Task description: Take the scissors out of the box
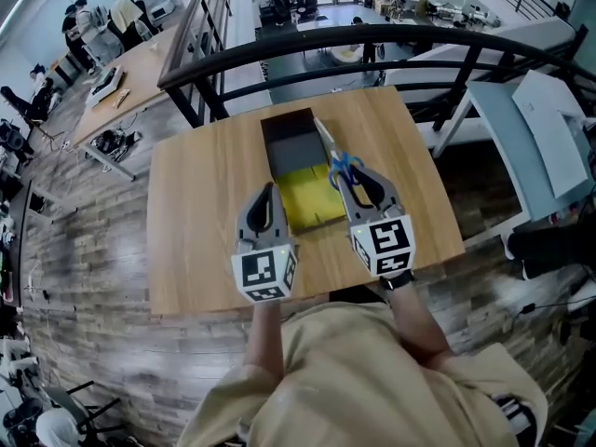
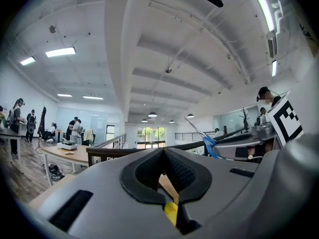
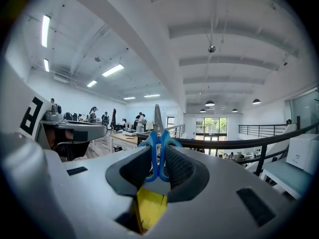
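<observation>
Person in a beige top (image 1: 354, 380) fills the bottom of the head view, both arms out over a wooden tabletop (image 1: 200, 222). Each hand carries a gripper with a marker cube (image 1: 264, 273) at the near end.

State of the left gripper (image 1: 269, 192): jaws pressed together at the tips, nothing between them. It hangs above the near left corner of the box (image 1: 291, 142).

State of the right gripper (image 1: 354, 177): jaws pinching the scissors (image 1: 332, 150) by the blue handle loops. Right gripper view shows both loops squeezed side by side between the black pads (image 3: 182, 168). The steel blades are closed and point straight ahead past the tips.

The scissors are out of the box and in the air. In the head view they sit over the box's right edge, blades aimed at the far side of the tabletop. Left gripper view catches the same scissors off to its right, blade tip angled up.

The box lies open mid-tabletop, long side running away from the person. Its near half has a yellow lining (image 1: 307, 203); the far half is dark grey.

Past the tabletop runs a curved black railing (image 1: 372, 37). Beyond it is a lower office floor with desks and a few people, too small for detail. A pale table (image 1: 507, 147) stands off to the right.
</observation>
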`<state>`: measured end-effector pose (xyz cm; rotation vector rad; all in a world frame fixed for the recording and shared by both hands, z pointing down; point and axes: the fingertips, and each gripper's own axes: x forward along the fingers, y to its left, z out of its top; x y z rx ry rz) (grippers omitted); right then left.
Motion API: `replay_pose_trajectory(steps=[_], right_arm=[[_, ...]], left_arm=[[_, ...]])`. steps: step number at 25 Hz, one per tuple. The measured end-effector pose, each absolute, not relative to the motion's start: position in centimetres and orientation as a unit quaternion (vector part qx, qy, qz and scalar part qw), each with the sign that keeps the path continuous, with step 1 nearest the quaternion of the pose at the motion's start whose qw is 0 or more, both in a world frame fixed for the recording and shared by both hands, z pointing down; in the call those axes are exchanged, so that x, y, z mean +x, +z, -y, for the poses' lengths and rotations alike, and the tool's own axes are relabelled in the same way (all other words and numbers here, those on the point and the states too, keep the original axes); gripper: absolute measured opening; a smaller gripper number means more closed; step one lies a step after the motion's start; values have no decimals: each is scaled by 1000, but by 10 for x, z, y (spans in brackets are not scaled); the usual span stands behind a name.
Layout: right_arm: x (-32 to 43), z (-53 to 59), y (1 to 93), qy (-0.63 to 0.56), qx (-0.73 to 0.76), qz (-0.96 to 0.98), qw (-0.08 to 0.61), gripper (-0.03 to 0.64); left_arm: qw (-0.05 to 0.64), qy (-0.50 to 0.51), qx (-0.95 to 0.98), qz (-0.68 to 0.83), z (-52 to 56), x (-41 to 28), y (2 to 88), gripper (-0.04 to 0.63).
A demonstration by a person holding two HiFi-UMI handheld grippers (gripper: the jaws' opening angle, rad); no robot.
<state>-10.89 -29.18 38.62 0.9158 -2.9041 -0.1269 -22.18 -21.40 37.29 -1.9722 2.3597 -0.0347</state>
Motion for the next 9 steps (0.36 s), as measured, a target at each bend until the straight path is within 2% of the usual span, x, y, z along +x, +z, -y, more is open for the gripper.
replay_pose_trajectory(steps=[9], right_arm=[[-121, 303, 393, -41, 299, 952, 54, 86]], left_arm=[[32, -1, -642, -766, 221, -233, 379, 11]])
